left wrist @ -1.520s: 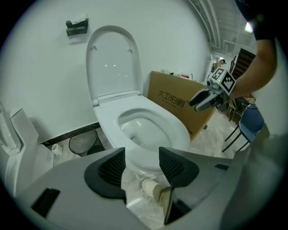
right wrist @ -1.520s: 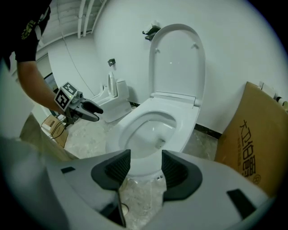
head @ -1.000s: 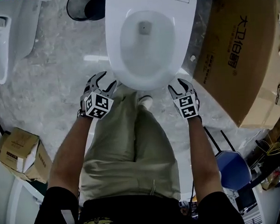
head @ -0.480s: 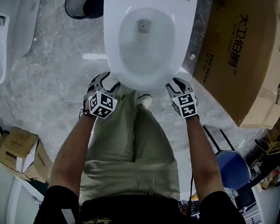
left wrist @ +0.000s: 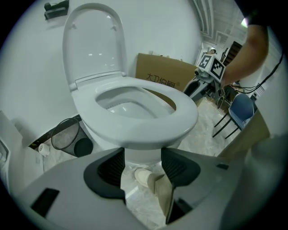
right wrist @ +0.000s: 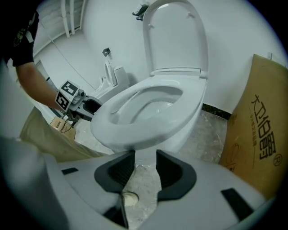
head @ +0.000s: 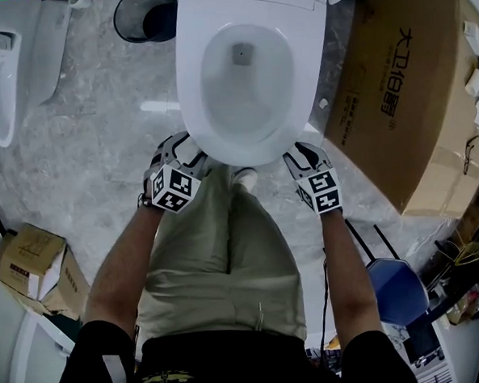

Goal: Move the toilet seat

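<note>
You are holding both claws at the front of the toilet seat [head: 193, 92]. The seat is lying flat on the bowl [head: 244, 73] in the upper middle of the head view, and the lid [left wrist: 92, 40] is standing upright behind it. The left claw [head: 179, 150] is sitting at the lower left of the seat's front curve, and the right claw [head: 304, 154] at the lower right.

The left jaws have just been opening and are standing wide apart, clamping nothing. In the left gripper view the seat's lip is hanging just above the jaw tips, and only the bowl's base and your shoe [left wrist: 144, 176] are showing through the gap. The right jaws have just been closing partway and are standing apart at a narrower gap, also gripping nothing. Only floor and the shoe are showing between them.

The step in hand is probably getting a hold under the front lip so the seat can swing up toward the lid.

- Slide both claws forward until the lip is sitting between the pads, then close on the seat alone, not on the bowl's edge beneath it.
- The glossy plastic is likely slippery, so take a deep bite.
- Raise both sides together so the hinge is not twisting.
</note>
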The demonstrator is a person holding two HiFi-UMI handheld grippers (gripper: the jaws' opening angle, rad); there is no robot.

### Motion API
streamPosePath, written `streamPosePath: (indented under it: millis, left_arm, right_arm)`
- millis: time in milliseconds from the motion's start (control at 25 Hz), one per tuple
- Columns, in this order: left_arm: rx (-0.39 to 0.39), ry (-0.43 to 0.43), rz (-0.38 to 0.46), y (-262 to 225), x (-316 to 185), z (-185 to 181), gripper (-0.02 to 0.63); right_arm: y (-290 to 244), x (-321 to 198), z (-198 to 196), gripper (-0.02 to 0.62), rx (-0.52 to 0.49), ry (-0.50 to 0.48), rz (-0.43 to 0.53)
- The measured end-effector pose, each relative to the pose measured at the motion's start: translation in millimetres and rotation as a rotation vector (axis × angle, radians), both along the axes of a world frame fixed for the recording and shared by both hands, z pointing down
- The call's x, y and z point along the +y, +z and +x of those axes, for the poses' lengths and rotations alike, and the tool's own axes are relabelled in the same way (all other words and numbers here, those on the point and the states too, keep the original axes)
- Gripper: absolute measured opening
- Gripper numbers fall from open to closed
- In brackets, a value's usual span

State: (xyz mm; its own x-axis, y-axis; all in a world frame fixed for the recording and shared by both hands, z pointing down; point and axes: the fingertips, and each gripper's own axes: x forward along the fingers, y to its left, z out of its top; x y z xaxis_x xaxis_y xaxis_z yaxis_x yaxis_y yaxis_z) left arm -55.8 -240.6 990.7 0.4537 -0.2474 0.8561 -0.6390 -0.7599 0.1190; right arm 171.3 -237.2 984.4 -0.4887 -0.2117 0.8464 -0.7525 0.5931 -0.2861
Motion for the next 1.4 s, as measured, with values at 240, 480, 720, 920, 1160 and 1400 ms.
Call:
streamPosePath:
  millis: [240, 480, 720, 920, 1160, 1400]
  left_arm:
    - [0.04, -0.025, -0.002, -41, -7, 0, 0.25]
    - [0.057, -0.087, 0.01, -82, -21, 1, 0.253]
    - [0.055, -0.154, -0.002, -122, -40, 2, 0.255]
    - [0.048, -0.162, 0.017, -151, -57, 2, 0.255]
    - [0.053, -0.168, 0.033, -191, -84, 3, 0.255]
    - [0.097, -0.147, 0.032, -226, -119, 16, 0.256]
  right_arm:
    - [-43, -6, -1, 0.164, 0.014, -0.048, 0.018]
    - [-85, -18, -1, 0.163, -0.035, -0.027, 0.002]
    - [-127, -36, -1, 0.163, -0.072, -0.001, -0.004]
    - [-159, -54, 0, 0.163, -0.102, 0.033, 0.002]
    - [-203, -83, -1, 0.161, -0.111, 0.032, 0.03]
    - [-247, -123, 0, 0.158, -0.139, 0.087, 0.073]
